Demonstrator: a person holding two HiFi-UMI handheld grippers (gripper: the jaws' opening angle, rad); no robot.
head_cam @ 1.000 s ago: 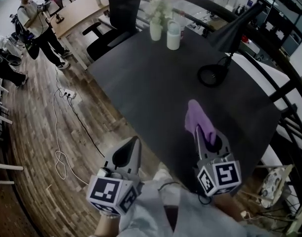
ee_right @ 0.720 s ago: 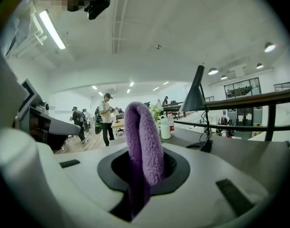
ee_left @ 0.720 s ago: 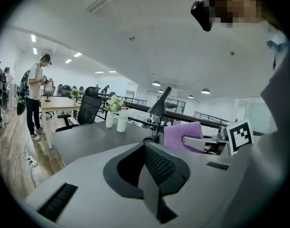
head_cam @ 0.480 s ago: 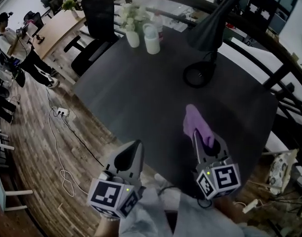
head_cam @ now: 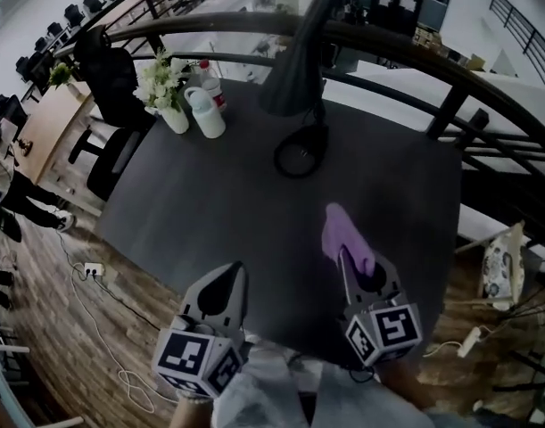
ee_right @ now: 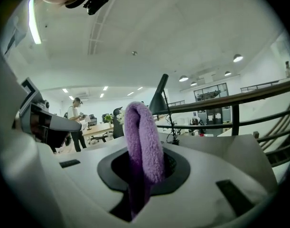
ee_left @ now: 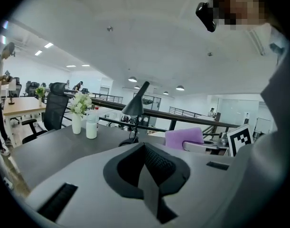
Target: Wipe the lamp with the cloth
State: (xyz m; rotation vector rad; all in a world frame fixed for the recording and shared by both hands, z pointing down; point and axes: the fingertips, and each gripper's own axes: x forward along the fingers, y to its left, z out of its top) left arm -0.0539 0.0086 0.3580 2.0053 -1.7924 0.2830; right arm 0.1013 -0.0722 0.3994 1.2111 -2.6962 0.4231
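A black desk lamp (head_cam: 299,69) stands at the far side of the dark table (head_cam: 210,203), its round base (head_cam: 297,159) on the tabletop; it also shows in the left gripper view as the lamp (ee_left: 135,109) and in the right gripper view as the lamp (ee_right: 160,98). My right gripper (head_cam: 343,255) is shut on a folded purple cloth (head_cam: 343,235), held above the table's near right part, short of the lamp. The cloth (ee_right: 144,146) stands up between the jaws. My left gripper (head_cam: 226,282) is shut and empty at the table's near edge.
A white vase of flowers (head_cam: 165,92) and a white bottle (head_cam: 205,112) stand at the table's far left. A dark railing (head_cam: 415,56) curves behind the table. An office chair (head_cam: 111,87) is at the left, and a cable with a power strip (head_cam: 92,268) lies on the wooden floor.
The head view has swung so the lamp and table sit further left and nearer the centre. Both grippers keep their hold and place in the view.
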